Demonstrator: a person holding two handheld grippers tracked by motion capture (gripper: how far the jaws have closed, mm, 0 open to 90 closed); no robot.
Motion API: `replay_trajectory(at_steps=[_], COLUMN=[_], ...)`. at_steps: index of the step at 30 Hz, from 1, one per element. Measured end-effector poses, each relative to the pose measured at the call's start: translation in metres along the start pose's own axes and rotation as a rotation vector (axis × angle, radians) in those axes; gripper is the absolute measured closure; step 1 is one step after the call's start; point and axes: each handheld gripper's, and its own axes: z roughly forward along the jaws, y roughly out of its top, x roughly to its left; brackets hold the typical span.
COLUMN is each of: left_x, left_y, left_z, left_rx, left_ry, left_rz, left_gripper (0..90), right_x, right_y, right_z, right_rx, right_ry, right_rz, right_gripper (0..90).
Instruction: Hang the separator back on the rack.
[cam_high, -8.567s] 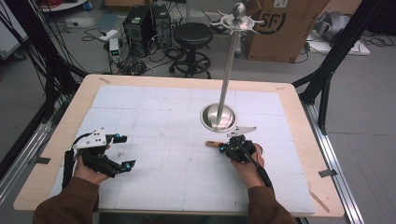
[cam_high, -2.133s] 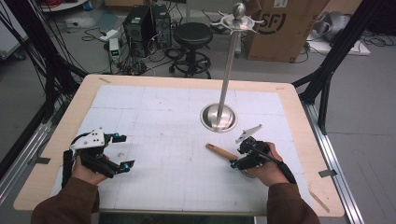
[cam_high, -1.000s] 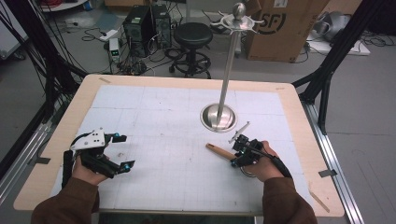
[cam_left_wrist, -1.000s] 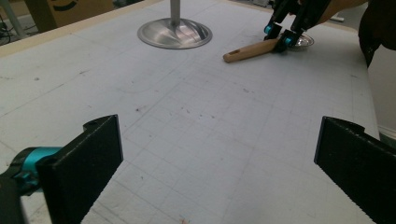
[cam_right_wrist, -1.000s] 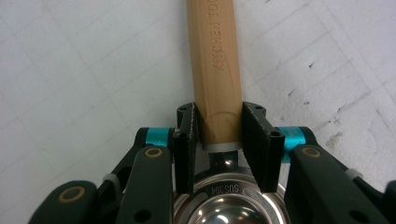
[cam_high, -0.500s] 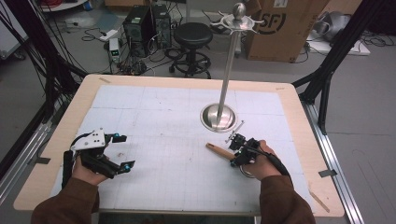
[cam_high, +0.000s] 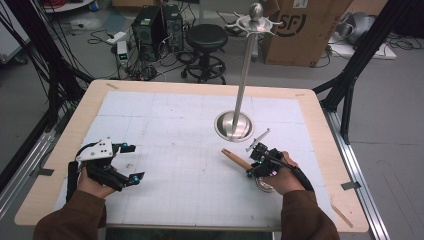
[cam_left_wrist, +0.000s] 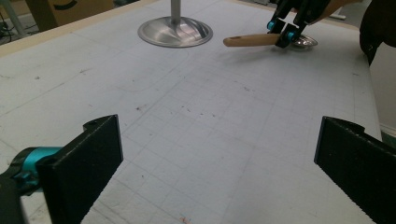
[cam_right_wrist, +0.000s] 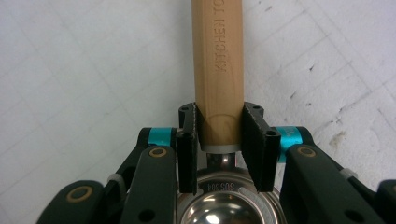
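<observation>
The right gripper (cam_right_wrist: 219, 149) has its jaws squeezed on the wooden handle (cam_right_wrist: 218, 70) of a ladle; the hand hides most of its shiny bowl (cam_high: 264, 184). The left gripper (cam_left_wrist: 219, 172) rests on the counter (cam_high: 170, 120), jaws wide apart.

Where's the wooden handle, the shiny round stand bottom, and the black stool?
wooden handle (cam_right_wrist: 218, 70), right gripper view, middle of the handle.
stand base (cam_high: 233, 125), high view, its shiny round foot.
black stool (cam_high: 206, 35), high view, the seat.
</observation>
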Motion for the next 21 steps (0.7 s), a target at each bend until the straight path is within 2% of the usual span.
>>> replay_trajectory(at_steps=[9,18,21], left_x=[0.000,0.000,0.000], left_y=[0.000,0.000,0.000], left_z=[0.000,-0.001,-0.001], left_rx=[-0.003,-0.006,-0.006], left_ry=[0.000,0.000,-0.001], left_rz=[0.000,-0.002,-0.002], left_gripper=[1.7,1.7,1.7], right_x=[0.000,0.001,0.002], right_y=[-0.004,-0.008,-0.007], right_z=[-0.011,-0.027,-0.033], right_rx=[-0.108,-0.220,-0.272], right_ry=[0.044,0.057,0.063], right_rz=[0.021,0.017,0.000], right_gripper=[68.8,68.8,68.8])
